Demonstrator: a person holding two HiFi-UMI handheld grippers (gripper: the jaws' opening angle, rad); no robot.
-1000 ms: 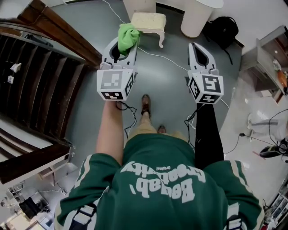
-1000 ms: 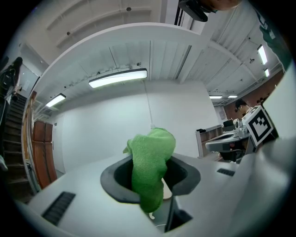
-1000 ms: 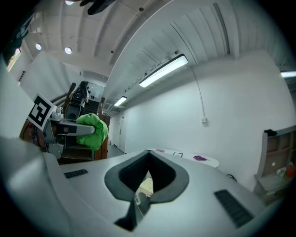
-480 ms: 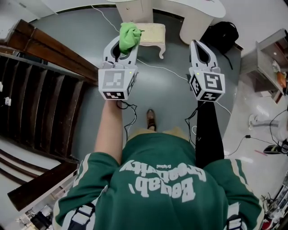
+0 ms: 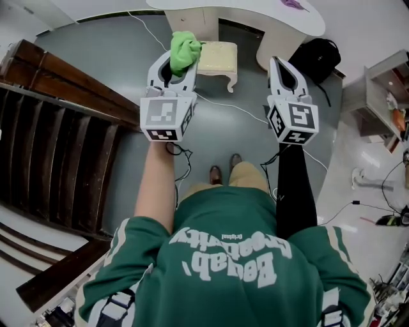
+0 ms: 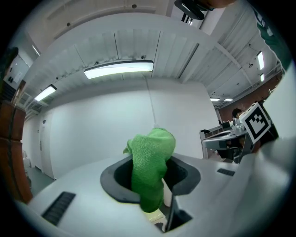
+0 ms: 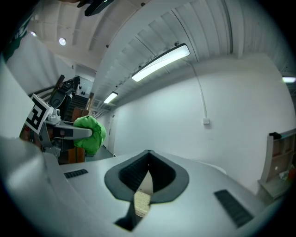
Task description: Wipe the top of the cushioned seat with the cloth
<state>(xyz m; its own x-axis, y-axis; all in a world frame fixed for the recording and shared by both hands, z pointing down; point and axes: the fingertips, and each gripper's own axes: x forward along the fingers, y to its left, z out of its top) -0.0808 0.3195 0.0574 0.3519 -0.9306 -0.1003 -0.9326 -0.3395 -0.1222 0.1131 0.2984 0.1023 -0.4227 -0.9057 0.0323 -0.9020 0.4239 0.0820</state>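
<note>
Head view shows the person standing on the grey floor, both arms out in front. The left gripper has its jaws clenched on the green cloth. The cloth is bunched, and its long axis runs along the jaws. Its loose end sticks out past the tips, pointing forward, away from the person.

In the left gripper view the cloth stands upright in the dark opening of the left gripper, with its top bulging above the tips.

The cushioned seat, cream with curved legs, stands on the floor ahead, just at the edge of the white table. In the head view the cloth overlaps the seat's left edge and does not lie on its top.

The right gripper is held level beside the left one. Its jaws are pressed together with nothing between them.

A dark wooden staircase runs along the left, and a black bag sits to the right of the table.
</note>
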